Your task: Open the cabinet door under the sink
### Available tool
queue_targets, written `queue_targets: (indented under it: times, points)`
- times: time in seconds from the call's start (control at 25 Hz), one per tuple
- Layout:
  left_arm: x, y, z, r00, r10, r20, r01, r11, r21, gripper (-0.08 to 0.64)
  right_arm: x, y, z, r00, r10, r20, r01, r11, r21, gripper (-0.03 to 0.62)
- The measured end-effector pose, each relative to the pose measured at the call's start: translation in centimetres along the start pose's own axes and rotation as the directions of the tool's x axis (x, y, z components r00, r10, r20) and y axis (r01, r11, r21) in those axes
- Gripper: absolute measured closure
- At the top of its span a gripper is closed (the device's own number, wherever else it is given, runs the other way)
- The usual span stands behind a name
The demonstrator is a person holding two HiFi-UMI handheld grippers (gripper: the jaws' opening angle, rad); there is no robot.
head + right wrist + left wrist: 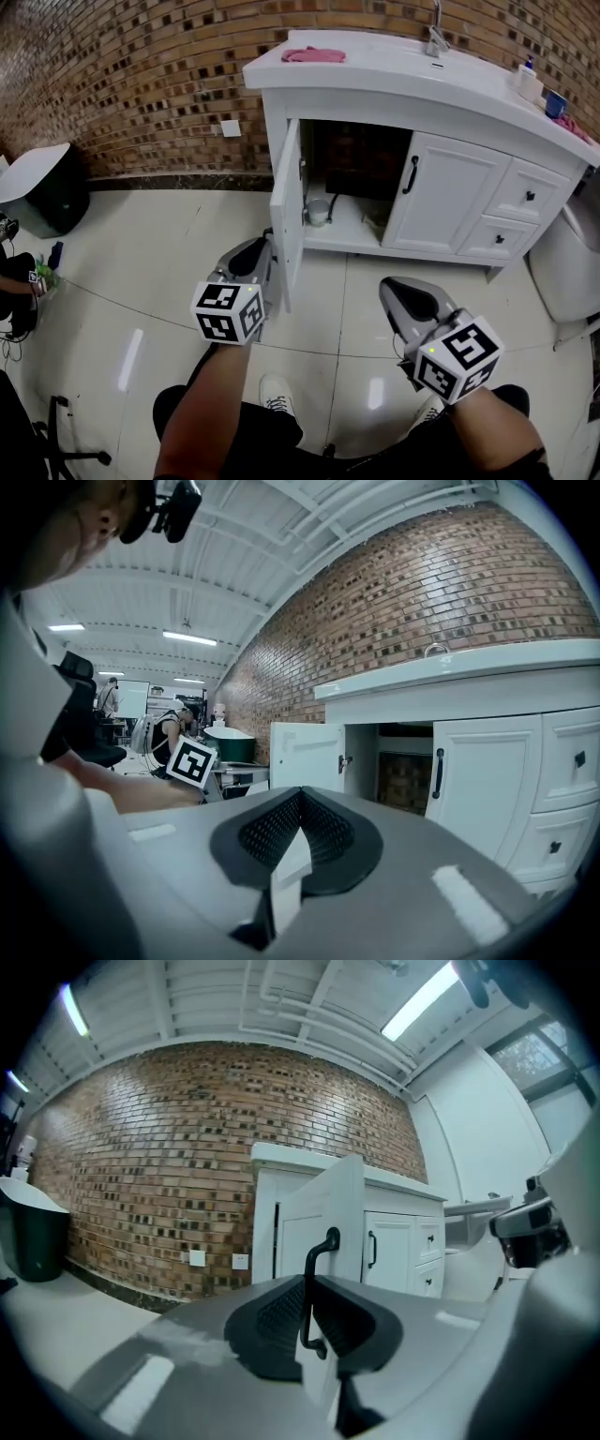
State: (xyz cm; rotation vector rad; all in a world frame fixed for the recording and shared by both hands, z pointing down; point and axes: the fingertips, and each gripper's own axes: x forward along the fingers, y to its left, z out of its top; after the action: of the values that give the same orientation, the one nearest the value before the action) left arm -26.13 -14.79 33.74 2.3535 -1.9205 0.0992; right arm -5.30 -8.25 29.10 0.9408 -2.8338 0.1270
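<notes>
One door (289, 202) open | left gripper (261, 248) clamps handle (307, 1288) | bin (42, 187) far left

Swung-out cabinet door (288, 206) juts over the floor (159, 281); the compartment (361, 159) behind gapes open.

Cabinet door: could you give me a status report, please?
Left gripper shut on door handle. Right gripper shut, empty. Cabinet door wide open. Nothing blocking.

Between your jaws, a black handle (307, 1279) is showing against the white cabinet door (337, 1206); beyond them, a brown, dark-flecked brick wall (169, 1147).
</notes>
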Motion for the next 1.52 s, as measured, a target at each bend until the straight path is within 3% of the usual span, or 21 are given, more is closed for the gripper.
queue_targets:
  times: [0.12,0.72,0.88,1.0,1.28,1.52]
  points:
    - [-0.6,1.8,-0.1,1.0,0.02,0.003,-0.02,1.0,0.005,0.535,-0.4,0.4,-0.6,1.0,-0.007,-0.015,0.007,1.0,0.0,0.586]
    - [-1.7,2.1,-0.7,0.999,0.047,0.002,-0.047,0.999,0.013,0.546,-3.1,-0.4,-1.1,0.998,-0.052,-0.022,0.052,0.999,-0.016,0.584]
    - [-3.2,0.0,-1.6,1.0,0.0,-0.028,0.001,1.0,0.016,0.554,-3.9,-0.3,-1.4,0.998,-0.064,-0.013,0.064,0.998,-0.015,0.584]
    - [-4.4,-2.7,-1.2,0.997,-0.072,-0.026,0.071,0.997,-0.022,0.554,-4.6,-0.8,-1.4,0.995,-0.096,0.006,0.096,0.995,0.009,0.584]
    - [-9.3,-11.3,1.1,0.963,-0.27,-0.015,0.268,0.96,-0.081,0.555,-6.8,-1.2,-1.8,0.989,-0.149,-0.001,0.149,0.985,0.091,0.586]
    - [-10.6,-13.0,2.9,0.963,-0.266,0.028,0.267,0.962,-0.047,0.555,-7.3,-0.2,-2.6,0.991,-0.128,-0.031,0.131,0.986,0.101,0.586]
